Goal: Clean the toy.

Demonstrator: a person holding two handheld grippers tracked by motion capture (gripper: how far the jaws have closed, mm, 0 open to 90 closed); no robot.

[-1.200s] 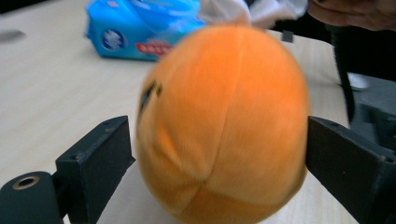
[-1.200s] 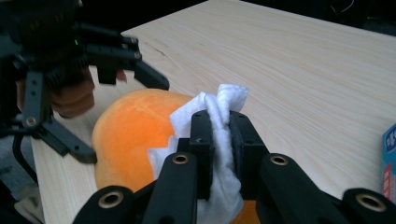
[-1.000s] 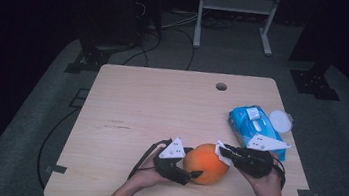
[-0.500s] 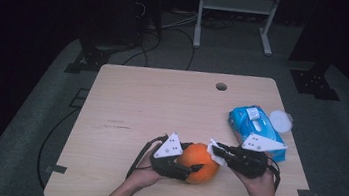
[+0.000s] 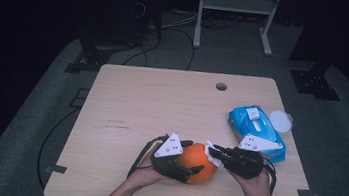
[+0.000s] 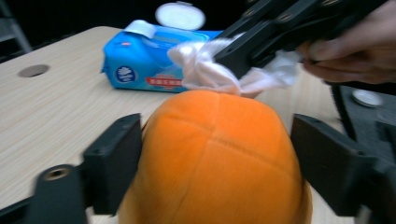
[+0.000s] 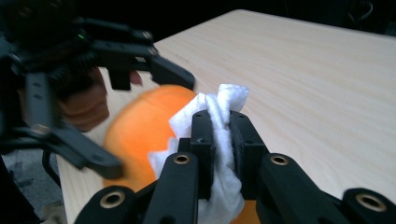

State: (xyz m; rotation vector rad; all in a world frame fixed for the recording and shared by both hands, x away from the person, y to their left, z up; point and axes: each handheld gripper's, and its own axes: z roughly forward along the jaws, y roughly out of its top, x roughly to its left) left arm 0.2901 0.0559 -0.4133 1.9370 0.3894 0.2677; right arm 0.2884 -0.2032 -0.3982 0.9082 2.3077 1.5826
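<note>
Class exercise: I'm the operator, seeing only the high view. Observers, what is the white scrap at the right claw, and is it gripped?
Observer: The right gripper view shows a crumpled white wipe pinched between the shut right claw's jaws.
Operator: Does it touch the ball?
Observer: In the left gripper view the wipe rests on top of the round orange plush ball.
Operator: And the left claw?
Observer: The left claw has just been opening; its jaws flank the ball, but I cannot tell whether they press it.

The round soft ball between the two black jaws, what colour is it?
Orange; the round soft ball shows best in the left gripper view.
</note>
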